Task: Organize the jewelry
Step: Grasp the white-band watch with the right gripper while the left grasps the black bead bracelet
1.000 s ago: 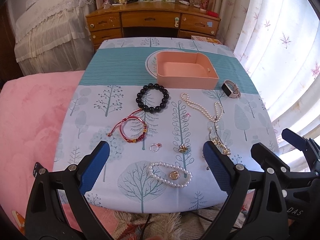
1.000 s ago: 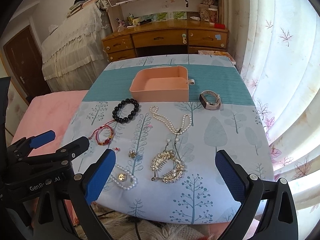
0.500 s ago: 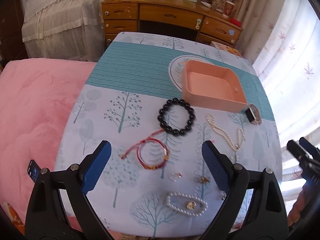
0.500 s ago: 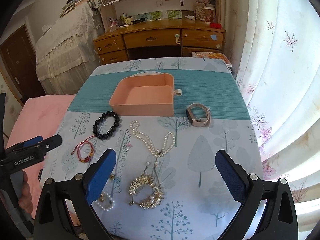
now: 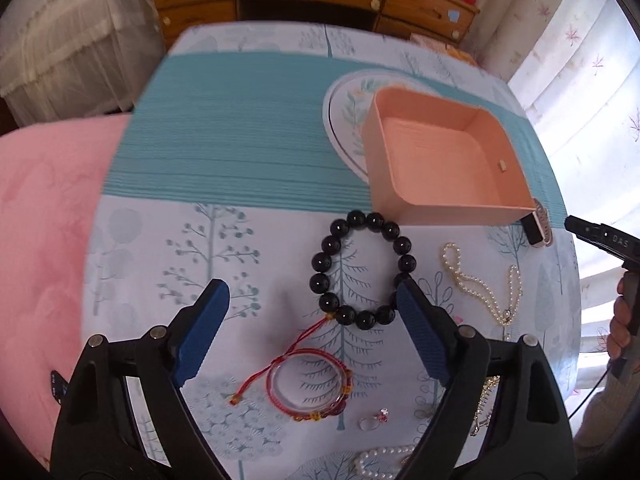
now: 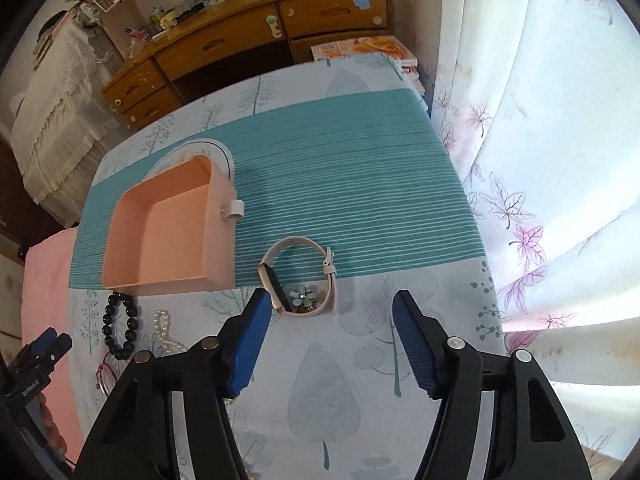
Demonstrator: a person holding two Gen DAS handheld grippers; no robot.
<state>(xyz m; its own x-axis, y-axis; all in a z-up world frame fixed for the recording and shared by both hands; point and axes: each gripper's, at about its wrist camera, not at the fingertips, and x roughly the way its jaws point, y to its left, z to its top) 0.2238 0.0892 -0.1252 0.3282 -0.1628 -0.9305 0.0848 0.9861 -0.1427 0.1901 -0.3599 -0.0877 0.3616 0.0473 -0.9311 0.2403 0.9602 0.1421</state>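
**Black beads ahead of the left tongs, pink watch ahead of the right**

Black bead bracelet [image 5: 363,268] lies flat on the tree-print cloth [image 5: 168,248] at about twelve to one o'clock from the left gripper [image 5: 310,312]. Its near arc reaches down between the blue fingertips and one bead sits just beside the right-hand pad [image 5: 416,332]. The jaws stand wide and are closing, gripping nothing yet. A red cord bracelet [image 5: 310,384] lies lower, at six o'clock, under the gripper. The pink tray [image 5: 384,168], empty, sits at one o'clock beyond the beads.

Further right, the right gripper [image 6: 328,320] faces the pale pink watch [image 6: 298,276], which rests on its side as an open loop at about eleven o'clock, just past the fingertips, its long axis running away from the tongs. These jaws are roughly half open and closing, with nothing between the pads; the left pad [image 6: 250,340] is near the watch's dark face. From here the tray lies at ten o'clock.

By this lie, each hand is nearer its own piece; the watch wants a slight leftward shift before the pinch.
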